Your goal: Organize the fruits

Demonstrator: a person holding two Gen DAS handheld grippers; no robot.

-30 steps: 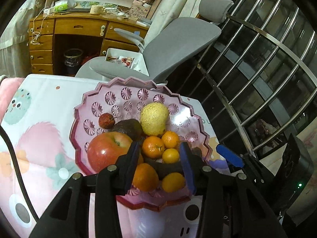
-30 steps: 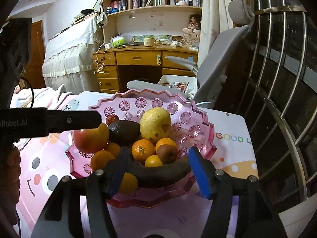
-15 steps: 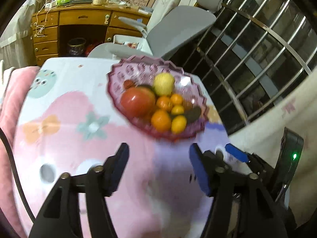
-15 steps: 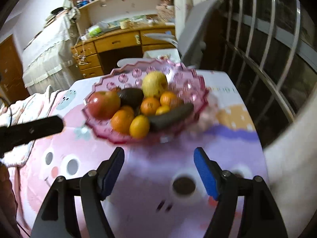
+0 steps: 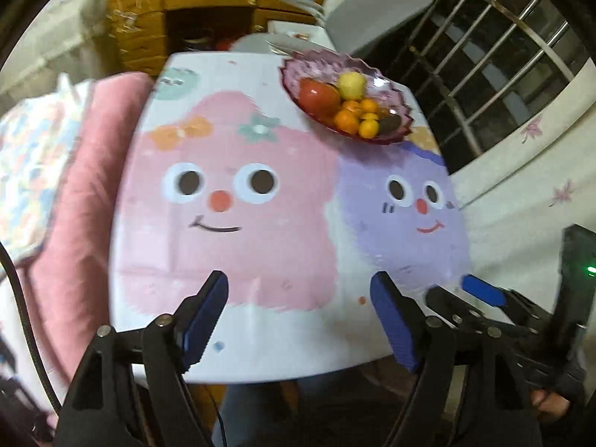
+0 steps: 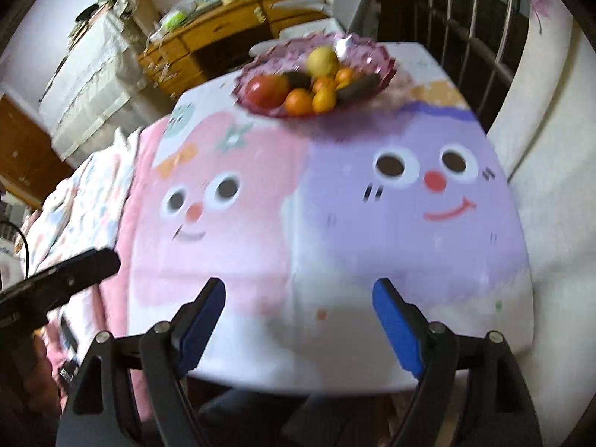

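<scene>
Well, both grippers hung over the near edge of the table (image 5: pixel 283 342), and neither one held a thing. The left gripper (image 5: pixel 298 320) had its blue pads spread wide apart, nothing between them but the pink cartoon face on the tablecloth. The right gripper (image 6: pixel 298 320) matched it, pads wide apart over the seam where the pink face met the purple one. In the left view the right gripper (image 5: pixel 480 298) poked in at the lower right, just beside the table's corner.

Far across the table sat the bowl (image 5: pixel 404 111), a pink scalloped dish at the far right corner, well apart from both grippers. All the fruit lay in it: a red apple (image 5: pixel 318 93) on the left side, a yellow pear (image 5: pixel 352 83) behind it, a cluster of oranges (image 5: pixel 346 121) toward the front, and a dark long fruit (image 6: pixel 359 87) lying across the right side, too blurred to name. Another dark fruit (image 6: pixel 296 78) sat between apple and pear. Beyond the bowl stood a grey chair (image 5: pixel 376 11) and a wooden desk (image 5: pixel 208 3).
</scene>
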